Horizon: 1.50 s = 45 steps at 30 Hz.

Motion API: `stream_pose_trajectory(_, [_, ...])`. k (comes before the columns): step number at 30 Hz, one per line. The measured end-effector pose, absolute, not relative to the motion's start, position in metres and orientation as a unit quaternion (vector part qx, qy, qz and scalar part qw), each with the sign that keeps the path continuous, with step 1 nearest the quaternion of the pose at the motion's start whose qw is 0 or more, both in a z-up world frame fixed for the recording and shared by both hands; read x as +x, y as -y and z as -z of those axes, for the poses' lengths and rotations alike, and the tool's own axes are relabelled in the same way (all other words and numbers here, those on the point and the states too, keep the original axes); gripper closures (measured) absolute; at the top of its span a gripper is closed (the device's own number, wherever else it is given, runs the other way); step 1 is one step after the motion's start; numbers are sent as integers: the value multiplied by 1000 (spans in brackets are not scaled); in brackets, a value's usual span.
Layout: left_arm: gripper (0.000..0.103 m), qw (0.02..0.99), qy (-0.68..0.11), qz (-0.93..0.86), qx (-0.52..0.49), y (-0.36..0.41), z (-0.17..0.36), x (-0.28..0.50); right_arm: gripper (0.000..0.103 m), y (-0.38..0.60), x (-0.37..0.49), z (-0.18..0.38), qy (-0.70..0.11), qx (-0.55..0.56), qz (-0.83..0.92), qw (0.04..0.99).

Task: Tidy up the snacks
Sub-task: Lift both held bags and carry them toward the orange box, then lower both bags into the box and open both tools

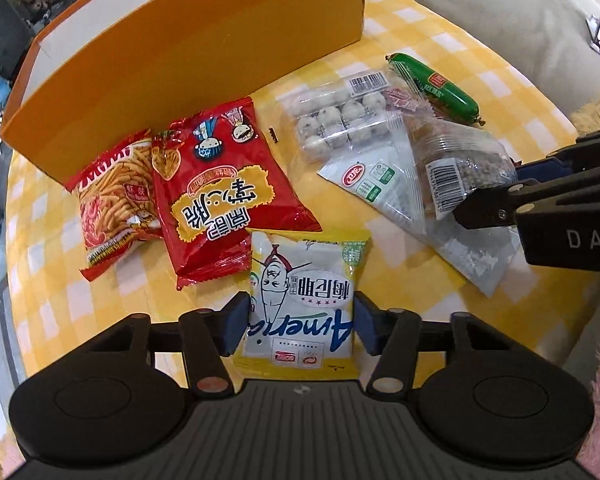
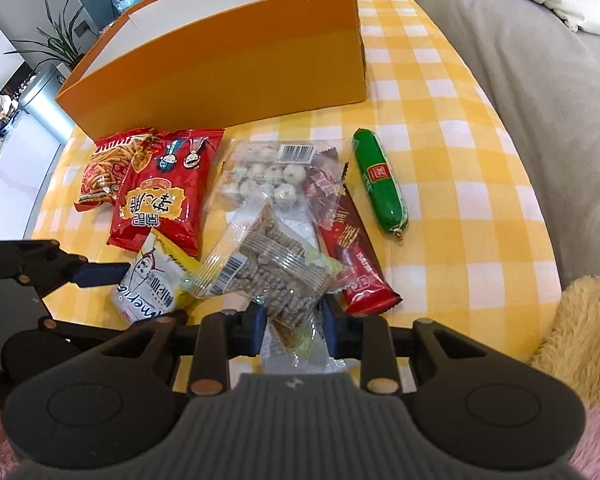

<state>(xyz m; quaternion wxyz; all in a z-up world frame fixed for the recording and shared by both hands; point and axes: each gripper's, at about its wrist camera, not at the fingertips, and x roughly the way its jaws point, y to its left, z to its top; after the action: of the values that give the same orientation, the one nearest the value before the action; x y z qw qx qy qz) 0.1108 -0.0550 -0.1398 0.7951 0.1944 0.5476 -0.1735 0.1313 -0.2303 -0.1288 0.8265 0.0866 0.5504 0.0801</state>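
Two tongs work over a tabletop (image 2: pixel 452 184) covered in yellow-and-white checked cloth. The left tongs (image 1: pixel 300 322) stand spread on either side of a yellow-and-white square snack packet (image 1: pixel 306 300) printed with a cartoon figure; the blue pads sit right at its edges, and whether they press on it cannot be told. The packet lies flat on the cloth, just below a red crinkled snack bag (image 1: pixel 224 196) that overlaps a red-and-orange bag of fried sticks (image 1: pixel 112 196).

The right tongs (image 2: pixel 294 322) are pressed together on the lower end of a clear plastic packet of brown nutty pieces (image 2: pixel 272 272), which lies over a clear pack of round white balls (image 2: pixel 260 176) and beside a dark red bar wrapper (image 2: pixel 356 256). A green sausage-shaped stick (image 2: pixel 380 184) lies apart on the cloth to the right of that pile. Behind all the snacks stands a long orange cardboard box (image 2: pixel 236 64) with a white inside, its near wall close to the two red bags. A grey sofa (image 2: pixel 540 100) borders the far right.
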Motion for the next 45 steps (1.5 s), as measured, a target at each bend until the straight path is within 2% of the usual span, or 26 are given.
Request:
stream_pose_trajectory(7, [44,804,-546,162,168,49,132,109,77,230,132,129,-550,85,-84,826])
stream_pose_trajectory(13, [44,828,-529,158,95,29,90,105,77,233,129,114,-533,90,-76,838])
stream_pose_trajectory(22, [44,869,-468,157,34,11,15,128,77,239,140,60,-473,92,-79,873])
stream_pose_trajectory(28, [44,886,-436,155,40,11,-18,156,77,239,166,20,-432,76,-90,894])
stream_pose_trajectory(36, [44,892,-426,147,39,11,-37,204,77,219,214,-18,-395,13,-106,912])
stream_pose_trajectory(45, [44,881,-452,133,36,-1,-23,251,77,197,269,-14,-406,-35,-123,905])
